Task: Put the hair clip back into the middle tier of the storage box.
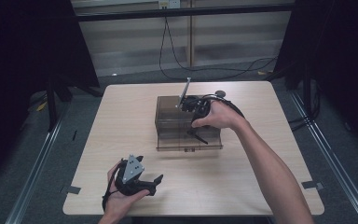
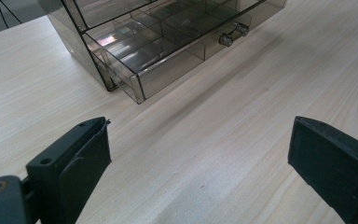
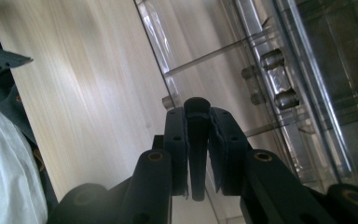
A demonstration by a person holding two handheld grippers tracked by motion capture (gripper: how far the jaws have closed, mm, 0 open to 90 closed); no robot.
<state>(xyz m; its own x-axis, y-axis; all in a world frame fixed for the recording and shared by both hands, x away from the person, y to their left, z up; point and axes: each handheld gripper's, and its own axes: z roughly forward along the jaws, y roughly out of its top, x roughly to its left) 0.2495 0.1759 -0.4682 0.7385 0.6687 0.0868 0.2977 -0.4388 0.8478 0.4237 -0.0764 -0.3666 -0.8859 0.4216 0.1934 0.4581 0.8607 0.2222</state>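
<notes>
A smoked clear drawer cabinet [image 1: 168,114] stands mid-table with its bottom drawer [image 1: 189,142] pulled out toward me. That drawer [image 2: 168,53] has several empty compartments and a metal handle [image 2: 230,35]. My right gripper [image 1: 198,135] hangs over the open drawer, pointing down. Its jaws [image 3: 197,116] are shut on a slim black object [image 3: 197,158], with the cabinet's clear walls [image 3: 307,70] just beyond. My left gripper [image 1: 156,184] rests low at the table's near left. Its jaws [image 2: 200,140] stand wide open with only bare wood between them.
The light wooden table [image 1: 121,140] has bare room left and right of the cabinet. A small dark round item [image 1: 220,93] lies behind the cabinet. Cables [image 1: 205,70] run over the floor beyond the far edge, and dark stands [image 1: 51,98] flank the table.
</notes>
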